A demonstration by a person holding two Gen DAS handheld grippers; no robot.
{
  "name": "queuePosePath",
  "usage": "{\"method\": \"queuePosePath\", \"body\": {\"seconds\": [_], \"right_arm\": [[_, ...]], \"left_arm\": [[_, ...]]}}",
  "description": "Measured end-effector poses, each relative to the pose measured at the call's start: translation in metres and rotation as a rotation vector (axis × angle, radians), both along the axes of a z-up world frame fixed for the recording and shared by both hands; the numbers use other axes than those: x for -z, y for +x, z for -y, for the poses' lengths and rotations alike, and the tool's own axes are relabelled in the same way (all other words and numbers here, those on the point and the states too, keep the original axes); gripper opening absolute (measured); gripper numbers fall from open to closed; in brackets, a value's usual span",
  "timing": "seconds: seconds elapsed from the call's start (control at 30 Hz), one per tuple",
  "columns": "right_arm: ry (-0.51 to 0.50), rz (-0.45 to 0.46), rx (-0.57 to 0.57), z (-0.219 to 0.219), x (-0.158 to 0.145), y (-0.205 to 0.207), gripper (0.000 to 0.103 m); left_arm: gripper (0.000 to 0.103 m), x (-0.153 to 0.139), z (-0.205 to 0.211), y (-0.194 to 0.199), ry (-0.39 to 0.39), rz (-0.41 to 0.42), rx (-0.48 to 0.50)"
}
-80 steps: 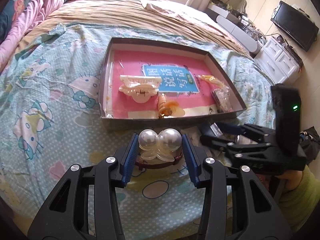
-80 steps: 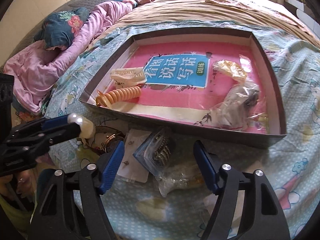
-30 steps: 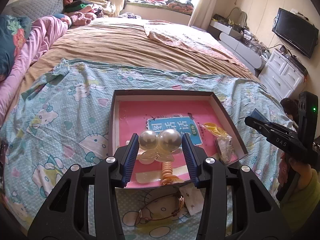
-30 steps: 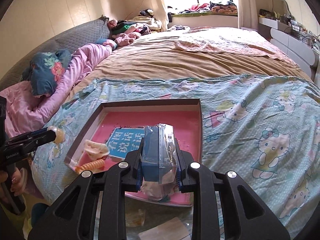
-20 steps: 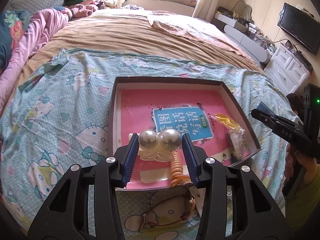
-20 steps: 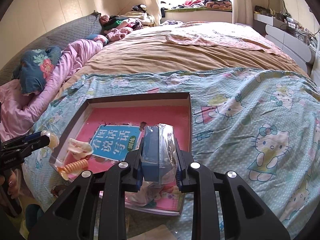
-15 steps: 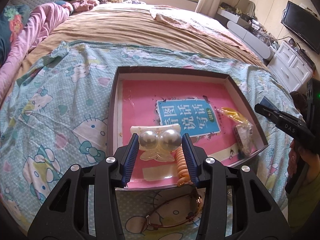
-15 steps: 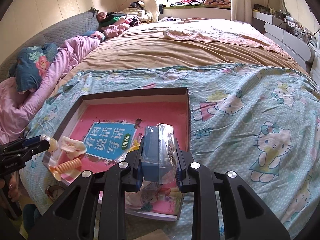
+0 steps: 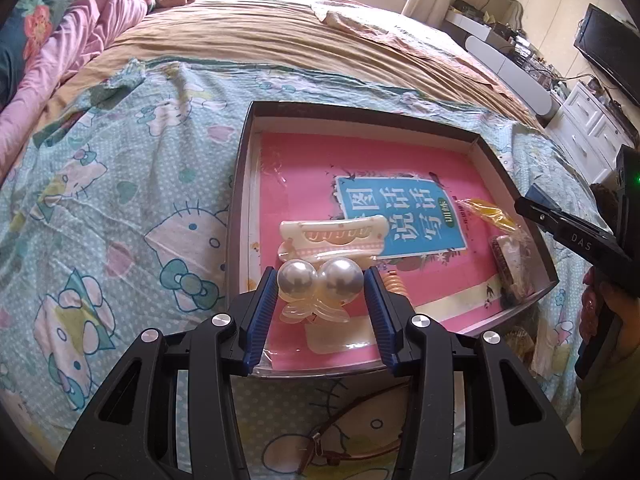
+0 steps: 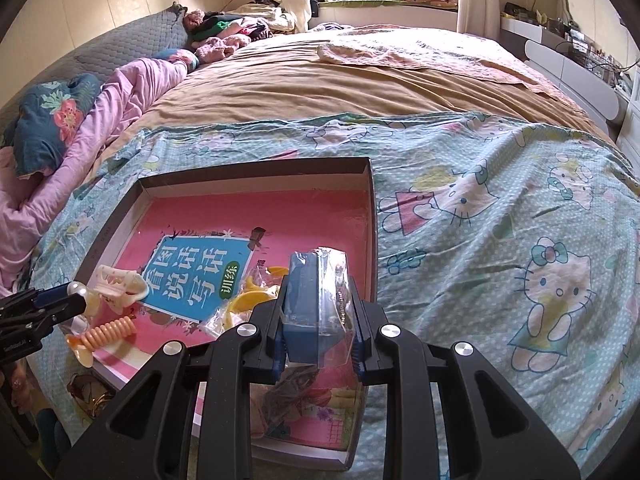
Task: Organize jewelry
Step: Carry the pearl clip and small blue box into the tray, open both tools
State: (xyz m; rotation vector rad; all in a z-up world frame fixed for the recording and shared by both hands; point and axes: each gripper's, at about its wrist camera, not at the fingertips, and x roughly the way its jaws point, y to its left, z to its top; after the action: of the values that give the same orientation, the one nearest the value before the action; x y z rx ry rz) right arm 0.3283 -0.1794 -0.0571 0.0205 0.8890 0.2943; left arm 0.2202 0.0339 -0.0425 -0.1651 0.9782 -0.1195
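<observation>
Holding a pearl hair clip (image 9: 320, 284) in my left gripper (image 9: 320, 304), jaws clamped on its two big pearls, right above the near edge of the shallow box (image 9: 240, 184) on the bed. My right gripper (image 10: 318, 322) is squeezed tight on a small blue packet in clear plastic (image 10: 316, 300), hovering over the box's right side. Inside on the pink liner are a cream claw clip (image 9: 332, 236), an orange spiral hair tie (image 10: 108, 330) and a bagged yellow piece (image 9: 486, 210). A thin bracelet (image 9: 344, 436) sits on the sheet outside the box.
</observation>
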Motion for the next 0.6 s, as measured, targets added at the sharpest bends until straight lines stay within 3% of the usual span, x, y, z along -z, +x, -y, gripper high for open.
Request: {"method": "queuePosePath", "body": {"seconds": [0.5,0.6], "right_arm": [[-0.019,-0.013,0.009,-0.009,0.007,0.012,0.024],[-0.014,-0.013,0.014,-0.009,0.006,0.013,0.031]], "left_arm": [[0.036,0.009,-0.001,0.015,0.001,0.002,0.002],[0.036,0.008,-0.001,0.017,-0.004,0.004,0.004]]}}
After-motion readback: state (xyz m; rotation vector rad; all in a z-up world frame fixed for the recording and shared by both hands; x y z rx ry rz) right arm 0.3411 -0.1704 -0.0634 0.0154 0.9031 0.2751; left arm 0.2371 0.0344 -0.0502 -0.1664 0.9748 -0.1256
